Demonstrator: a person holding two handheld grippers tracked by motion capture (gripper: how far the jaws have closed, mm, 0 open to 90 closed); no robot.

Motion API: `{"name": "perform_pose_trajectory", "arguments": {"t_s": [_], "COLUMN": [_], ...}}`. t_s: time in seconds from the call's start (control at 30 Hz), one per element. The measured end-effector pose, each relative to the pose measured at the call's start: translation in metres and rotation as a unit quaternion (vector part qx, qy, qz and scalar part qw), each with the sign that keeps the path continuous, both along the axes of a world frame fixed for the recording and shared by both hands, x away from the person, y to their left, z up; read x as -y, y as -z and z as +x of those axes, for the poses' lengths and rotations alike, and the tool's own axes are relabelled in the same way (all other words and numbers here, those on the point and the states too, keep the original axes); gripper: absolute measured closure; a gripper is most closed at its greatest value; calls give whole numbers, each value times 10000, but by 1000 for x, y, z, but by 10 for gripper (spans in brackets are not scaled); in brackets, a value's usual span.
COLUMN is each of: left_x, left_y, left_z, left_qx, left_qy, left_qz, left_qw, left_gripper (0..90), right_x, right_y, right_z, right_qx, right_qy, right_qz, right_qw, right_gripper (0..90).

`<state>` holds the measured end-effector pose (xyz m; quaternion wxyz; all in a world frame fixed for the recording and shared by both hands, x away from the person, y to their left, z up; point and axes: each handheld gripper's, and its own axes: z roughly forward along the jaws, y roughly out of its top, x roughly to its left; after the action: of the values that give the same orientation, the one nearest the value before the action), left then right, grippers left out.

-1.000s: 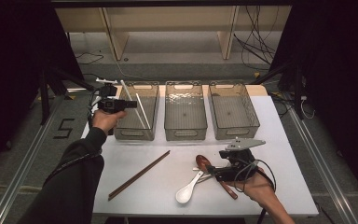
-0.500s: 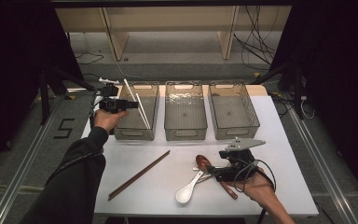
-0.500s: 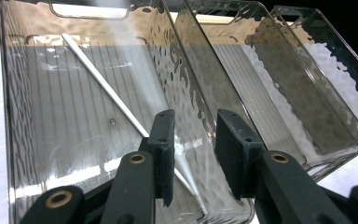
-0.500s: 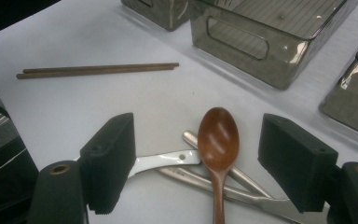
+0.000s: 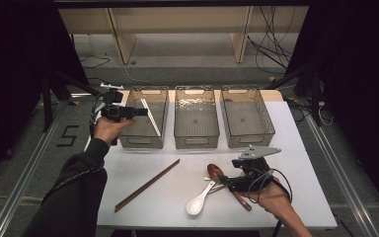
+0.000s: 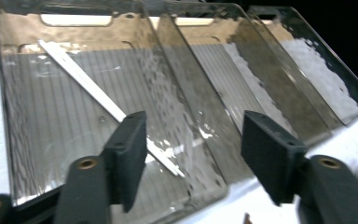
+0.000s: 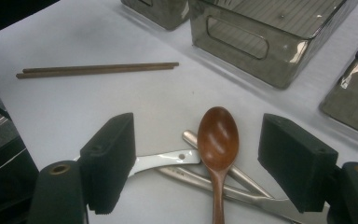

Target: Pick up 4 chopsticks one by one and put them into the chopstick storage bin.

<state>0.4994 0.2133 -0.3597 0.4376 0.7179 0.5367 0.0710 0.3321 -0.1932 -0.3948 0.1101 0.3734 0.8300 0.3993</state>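
White table [image 5: 301, 148], three clear bins [image 5: 196, 118], brown chopsticks [image 5: 147, 185], spoons [image 5: 200, 200]

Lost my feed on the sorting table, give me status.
Left gripper fingers just opened, empty, above left clear plastic bin. Pale white chopsticks inside it. Right gripper open around brown wooden spoon. Metal spoons beneath it.

Left tongs [image 5: 140, 112] raised, jaws just opened wide, right tongs [image 5: 221, 183] low, jaws apart
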Motion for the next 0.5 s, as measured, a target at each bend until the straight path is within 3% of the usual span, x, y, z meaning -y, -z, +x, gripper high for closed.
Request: {"name": "perform_pose_trajectory", "arguments": {"t_s": [0.17, 0.33, 0.4, 0.5], "left_x": [3, 5, 9, 12], "left_y": [-8, -8, -7, -6], "left_z": [-23, -45, -49, -57], "left_qx": [211, 385, 323, 382], "left_qy": [365, 658, 810, 925], "left_qz": [13, -16, 190, 211], "left_qw": [9991, 9971, 9960, 9948], "left_gripper": [297, 251, 240, 221], "right_x": [0, 1, 1, 1], "right_y": [-1, -1, 0, -1], "right_z": [0, 0, 0, 0], "right_qx": [13, 15, 19, 24], "right_qy": [25, 30, 42, 48], "right_qz": [18, 14, 10, 10], "right_qw": [10000, 10000, 10000, 10000], "right_gripper": [280, 279, 279, 278]}}
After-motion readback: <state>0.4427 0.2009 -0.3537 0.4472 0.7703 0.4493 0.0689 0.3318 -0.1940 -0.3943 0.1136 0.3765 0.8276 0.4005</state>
